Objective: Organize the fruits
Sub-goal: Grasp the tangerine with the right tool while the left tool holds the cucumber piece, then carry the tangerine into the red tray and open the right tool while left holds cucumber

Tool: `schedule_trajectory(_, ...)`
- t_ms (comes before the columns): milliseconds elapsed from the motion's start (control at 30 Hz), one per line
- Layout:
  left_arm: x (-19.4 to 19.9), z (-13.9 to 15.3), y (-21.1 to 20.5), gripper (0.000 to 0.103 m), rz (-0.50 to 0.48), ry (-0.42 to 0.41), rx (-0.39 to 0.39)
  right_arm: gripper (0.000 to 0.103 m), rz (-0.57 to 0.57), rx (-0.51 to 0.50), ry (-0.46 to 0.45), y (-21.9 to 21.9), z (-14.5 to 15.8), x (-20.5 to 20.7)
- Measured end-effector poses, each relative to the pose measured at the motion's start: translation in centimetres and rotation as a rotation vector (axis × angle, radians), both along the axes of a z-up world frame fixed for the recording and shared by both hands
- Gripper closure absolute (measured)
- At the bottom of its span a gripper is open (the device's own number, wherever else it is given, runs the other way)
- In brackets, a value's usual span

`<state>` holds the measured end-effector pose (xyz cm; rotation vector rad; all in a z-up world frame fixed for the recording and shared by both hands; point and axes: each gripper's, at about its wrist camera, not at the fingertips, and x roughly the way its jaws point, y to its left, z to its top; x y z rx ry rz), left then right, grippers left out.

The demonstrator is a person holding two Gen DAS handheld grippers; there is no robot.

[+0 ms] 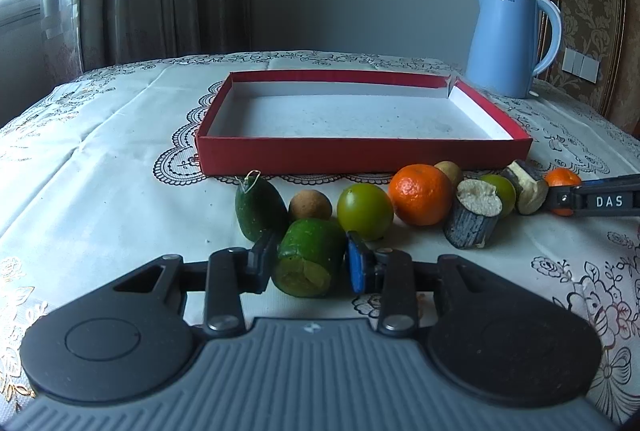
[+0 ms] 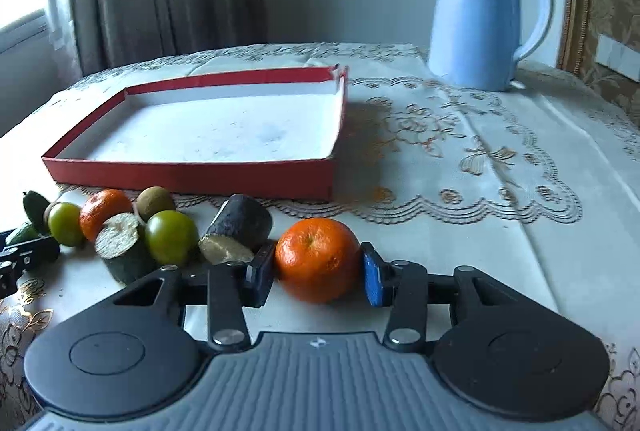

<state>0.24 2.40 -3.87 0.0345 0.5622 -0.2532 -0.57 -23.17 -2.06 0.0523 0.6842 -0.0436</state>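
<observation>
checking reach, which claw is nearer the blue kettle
Right. The right claw, around an orange, sits at the fruit row's end toward the kettle; the left claw, around a green fruit piece, sits at the far end.

In the left wrist view the small orange tangerine [image 1: 562, 178] at the far right is half covered by the other gripper's black arm [image 1: 600, 200]; the pale round brown fruit [image 1: 450, 171] shows only its top behind the larger orange tangerine [image 1: 420, 194]; in the right wrist view the dark green oval fruit [image 2: 35, 206] and cut green fruit piece [image 2: 22, 232] are partly hidden at the left; the light blue plastic kettle [image 2: 480, 15] there is blurred.
</observation>
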Motion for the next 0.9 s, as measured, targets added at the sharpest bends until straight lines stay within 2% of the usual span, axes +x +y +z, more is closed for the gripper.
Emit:
schedule_trajectory(133,0.0,0.0,0.0,0.069,0.000,0.000,0.000,0.060,-0.023,-0.012,-0.087,-0.1,2.0,-0.9)
schedule_trajectory(233,0.0,0.0,0.0,0.069,0.000,0.001,0.000,0.060,-0.015,-0.051,-0.122,0.3,2.9,0.3)
schedule_trajectory(500,0.0,0.0,0.1,0.069,-0.002,0.003,-0.007,0.060,0.029,-0.087,-0.130,2.7,2.7,6.1)
schedule_trajectory(733,0.0,0.0,0.1,0.069,-0.003,0.004,-0.008,0.060,0.028,-0.079,-0.046,3.4,1.0,10.9)
schedule_trajectory(833,0.0,-0.1,0.0,0.070,-0.005,0.004,-0.006,0.060,0.013,-0.052,0.005,3.1,0.0,12.2)
schedule_trajectory(900,0.0,-0.1,0.0,0.070,-0.005,0.004,-0.006,0.059,0.016,-0.062,0.004,3.3,-0.1,12.4)
